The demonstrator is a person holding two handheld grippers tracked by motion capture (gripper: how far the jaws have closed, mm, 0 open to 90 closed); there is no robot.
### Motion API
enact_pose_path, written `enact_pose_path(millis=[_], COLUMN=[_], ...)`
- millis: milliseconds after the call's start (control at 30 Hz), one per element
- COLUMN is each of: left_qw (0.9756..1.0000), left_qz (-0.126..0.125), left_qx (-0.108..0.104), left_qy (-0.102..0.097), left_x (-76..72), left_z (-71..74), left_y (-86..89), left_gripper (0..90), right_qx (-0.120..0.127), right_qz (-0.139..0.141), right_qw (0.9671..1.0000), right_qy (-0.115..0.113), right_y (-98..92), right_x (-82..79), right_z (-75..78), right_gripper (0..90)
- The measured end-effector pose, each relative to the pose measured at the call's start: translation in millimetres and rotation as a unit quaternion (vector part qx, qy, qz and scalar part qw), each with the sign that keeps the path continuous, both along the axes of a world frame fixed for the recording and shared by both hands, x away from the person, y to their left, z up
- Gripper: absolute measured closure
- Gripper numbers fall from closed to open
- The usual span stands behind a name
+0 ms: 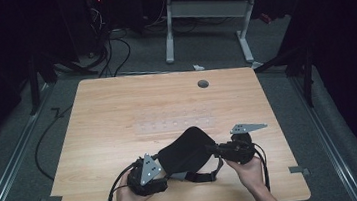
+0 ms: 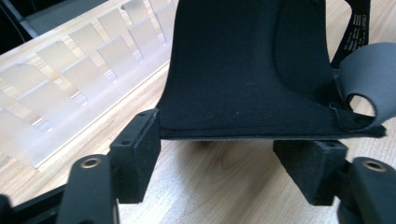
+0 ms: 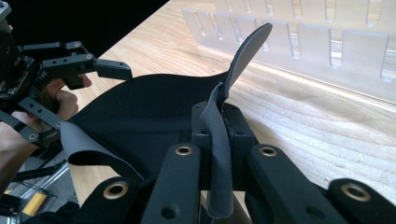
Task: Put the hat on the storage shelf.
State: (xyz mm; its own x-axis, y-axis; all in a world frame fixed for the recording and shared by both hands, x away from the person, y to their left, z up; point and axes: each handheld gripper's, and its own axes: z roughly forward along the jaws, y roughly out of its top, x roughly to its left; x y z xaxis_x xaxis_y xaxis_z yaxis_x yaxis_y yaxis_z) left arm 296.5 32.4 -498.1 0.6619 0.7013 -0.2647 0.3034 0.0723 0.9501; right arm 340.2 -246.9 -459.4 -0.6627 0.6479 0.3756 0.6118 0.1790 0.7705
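Observation:
A black padded fabric piece (image 1: 186, 150) with straps lies on the wooden table (image 1: 117, 112) near its front edge. My left gripper (image 1: 161, 162) is at the piece's left end. In the left gripper view it (image 2: 233, 156) stands open, and the fabric's (image 2: 243, 70) lower edge runs just past its pads (image 2: 140, 140), above the table. My right gripper (image 1: 212, 148) is at the right end. It (image 3: 223, 119) is shut on a grey strap (image 3: 219, 154) that stands up between its jaws. A curled grey loop (image 2: 369, 79) hangs at the fabric's side.
A clear slotted plastic rack (image 1: 174, 123) lies flat just beyond the fabric, also seen as the rack (image 3: 327, 42). A grey grommet (image 1: 203, 84) sits near the far edge. Beyond the table are a white-legged desk (image 1: 207, 12) and floor cables (image 1: 111, 52).

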Motion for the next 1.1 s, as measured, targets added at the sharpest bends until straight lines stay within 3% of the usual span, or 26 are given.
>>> enact_pose_path(millis=[133, 233, 433, 767, 933, 1100], left_qw=[1.0, 1.0, 0.9998, 0.9994, 0.9981, 0.9949], left_qz=[0.001, -0.009, -0.015, -0.029, -0.052, -0.091], left_qx=[0.009, 0.002, 0.012, -0.006, -0.017, -0.025], left_qy=[-0.004, -0.002, -0.006, 0.02, 0.03, 0.038], left_x=[-0.1, -1.4, -2.2, -0.5, -4.2, -9.4], left_z=[-0.7, 0.7, 1.0, 7.7, 13.1, 20.4], left_y=[-2.3, -3.0, -8.0, 1.7, 6.3, 7.8], left_gripper=[35.0, 42.2, 49.3, 64.5, 76.3, 84.7], right_qx=[-0.002, -0.001, -0.001, 0.004, 0.016, 0.026], right_qz=[0.0, 0.007, 0.019, 0.026, 0.025, 0.016], right_qw=[1.0, 1.0, 0.9998, 0.9996, 0.9995, 0.9995], right_qy=[0.002, -0.002, -0.008, -0.007, -0.007, -0.01], right_y=[1.4, 3.9, 13.8, 17.4, 17.5, 15.7], right_x=[-0.9, -0.9, -1.1, 1.5, 3.5, 6.9], right_z=[2.0, 5.0, 9.4, 9.3, 8.7, 7.5], right_gripper=[85.5, 85.4, 85.4, 84.6, 82.0, 77.9])
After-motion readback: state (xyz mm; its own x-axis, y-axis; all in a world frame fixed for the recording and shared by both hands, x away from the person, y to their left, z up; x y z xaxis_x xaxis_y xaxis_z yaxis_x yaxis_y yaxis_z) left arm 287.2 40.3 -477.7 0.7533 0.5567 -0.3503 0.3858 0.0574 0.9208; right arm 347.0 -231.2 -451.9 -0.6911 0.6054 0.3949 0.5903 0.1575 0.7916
